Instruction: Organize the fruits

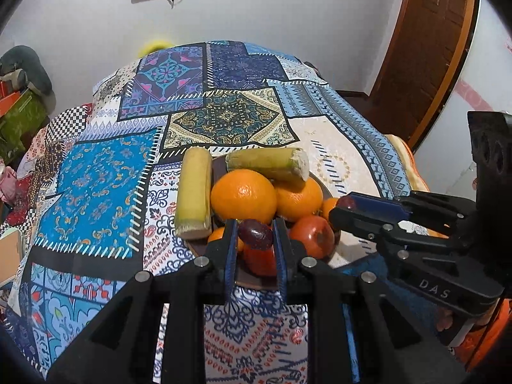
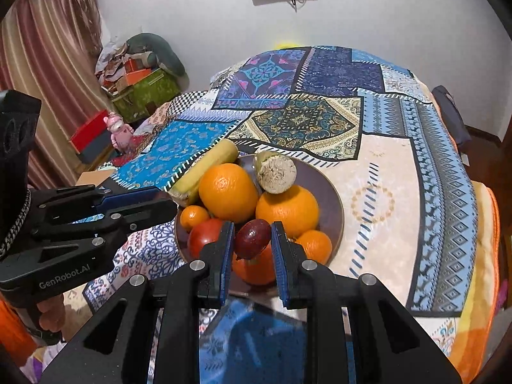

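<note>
A dark plate [image 2: 332, 198] sits on a patchwork cloth [image 2: 384, 176] and holds all of the fruit. Two big oranges [image 2: 228, 192] fill its middle. A cut yellow-green stalk [image 2: 275, 169] lies across them at 12 o'clock, with its fibrous end facing the right camera. A second stalk [image 2: 204, 169] leans over the rim at 10 o'clock, partly on the cloth. One small orange [image 2: 193, 216] lies at 9 o'clock and another [image 2: 315, 244] at 4 o'clock. A red tomato [image 2: 204, 236] sits at 7 o'clock, and an orange-red fruit [image 2: 256, 268] at 6 o'clock.

The right gripper [image 2: 252, 224] is over the plate's 6 o'clock edge. Its jaws are narrow and pinch a dark plum [image 2: 252, 238] just above the orange-red fruit. In the left view this gripper's tip shows a dark red fruit.

The left gripper [image 1: 254, 222] comes in from the plate's 8 o'clock side, also set narrow. A second plum [image 1: 256, 233] fills the gap between its blue pads [image 1: 231, 256]. I cannot tell whether the pads grip it or whether it only lies on the red fruit beneath. In the right view the left gripper's tip is near the small orange at 9 o'clock, and no plum shows there.
</note>
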The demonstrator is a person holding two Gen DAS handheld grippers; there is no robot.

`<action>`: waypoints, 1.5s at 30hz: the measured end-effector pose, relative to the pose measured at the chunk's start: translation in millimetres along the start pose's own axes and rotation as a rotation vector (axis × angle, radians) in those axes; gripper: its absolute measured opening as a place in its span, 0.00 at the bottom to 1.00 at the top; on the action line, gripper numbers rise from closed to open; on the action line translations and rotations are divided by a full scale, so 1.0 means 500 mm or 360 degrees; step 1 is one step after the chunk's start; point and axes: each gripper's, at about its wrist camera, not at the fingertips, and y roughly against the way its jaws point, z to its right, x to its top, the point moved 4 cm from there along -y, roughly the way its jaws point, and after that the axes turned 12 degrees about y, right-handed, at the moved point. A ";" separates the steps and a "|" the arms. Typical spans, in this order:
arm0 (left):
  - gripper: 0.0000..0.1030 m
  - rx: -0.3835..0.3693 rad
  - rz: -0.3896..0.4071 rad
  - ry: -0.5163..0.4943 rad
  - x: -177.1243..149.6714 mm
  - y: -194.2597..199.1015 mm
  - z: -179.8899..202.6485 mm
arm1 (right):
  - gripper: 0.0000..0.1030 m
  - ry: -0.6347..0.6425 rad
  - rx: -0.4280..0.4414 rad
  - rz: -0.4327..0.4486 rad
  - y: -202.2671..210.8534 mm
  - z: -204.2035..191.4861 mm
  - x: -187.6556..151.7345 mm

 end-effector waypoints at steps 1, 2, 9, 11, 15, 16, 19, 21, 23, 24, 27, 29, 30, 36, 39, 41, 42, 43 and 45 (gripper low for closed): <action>0.21 0.0004 -0.0001 0.0002 0.003 -0.005 -0.003 | 0.21 0.0001 0.0004 -0.0005 -0.005 0.000 0.001; 0.21 0.0010 -0.0003 0.0004 0.006 -0.010 -0.006 | 0.21 0.0004 0.0009 -0.0012 -0.013 0.000 0.004; 0.21 -0.0012 -0.0053 0.0060 0.012 -0.045 -0.032 | 0.21 0.0014 0.0035 -0.0049 -0.044 -0.007 0.004; 0.21 -0.0020 -0.0064 0.0062 0.011 -0.053 -0.033 | 0.21 0.0022 0.0040 -0.0059 -0.052 -0.011 0.004; 0.21 -0.0014 -0.0080 0.0051 0.007 -0.068 -0.031 | 0.22 0.0021 0.0051 -0.0082 -0.064 -0.009 0.000; 0.21 -0.0015 -0.0085 0.0052 0.007 -0.070 -0.031 | 0.22 0.0020 0.0054 -0.0084 -0.065 -0.008 -0.001; 0.21 -0.0010 -0.0094 0.0057 0.005 -0.077 -0.031 | 0.22 0.0013 0.0060 -0.0086 -0.067 -0.006 -0.001; 0.22 -0.0012 -0.0105 0.0059 0.003 -0.079 -0.031 | 0.22 0.0008 0.0060 -0.0094 -0.069 -0.004 0.000; 0.25 -0.0011 -0.0103 0.0066 0.003 -0.077 -0.031 | 0.23 0.0004 0.0057 -0.0097 -0.067 -0.002 0.001; 0.30 -0.0008 -0.0091 0.0068 0.004 -0.073 -0.031 | 0.25 0.0001 0.0057 -0.0092 -0.064 -0.002 0.002; 0.39 0.0000 -0.0026 0.0068 0.010 -0.048 -0.031 | 0.29 -0.0005 0.0045 -0.0063 -0.047 0.001 0.005; 0.39 -0.0005 0.0008 0.0067 0.015 -0.026 -0.031 | 0.29 -0.0007 0.0033 -0.0037 -0.030 0.003 0.009; 0.39 0.0000 0.0034 0.0067 0.018 -0.012 -0.031 | 0.29 -0.0009 0.0021 -0.0019 -0.016 0.003 0.012; 0.39 0.0005 0.0237 0.0040 0.033 0.106 -0.016 | 0.29 0.0002 -0.0065 0.0146 0.098 -0.008 0.042; 0.39 -0.0019 0.0376 0.0027 0.034 0.187 -0.002 | 0.29 0.0045 -0.0128 0.0245 0.166 -0.028 0.056; 0.39 -0.0013 0.0482 0.0008 0.031 0.241 0.011 | 0.29 0.0075 -0.0167 0.0316 0.215 -0.045 0.063; 0.39 -0.0006 0.0532 -0.0005 0.028 0.268 0.018 | 0.29 0.0087 -0.0182 0.0358 0.243 -0.058 0.066; 0.39 -0.0002 0.0582 -0.0018 0.024 0.297 0.025 | 0.29 0.0093 -0.0190 0.0389 0.264 -0.067 0.069; 0.39 -0.0012 0.0677 -0.0026 0.012 0.355 0.041 | 0.29 0.0098 -0.0212 0.0464 0.312 -0.089 0.069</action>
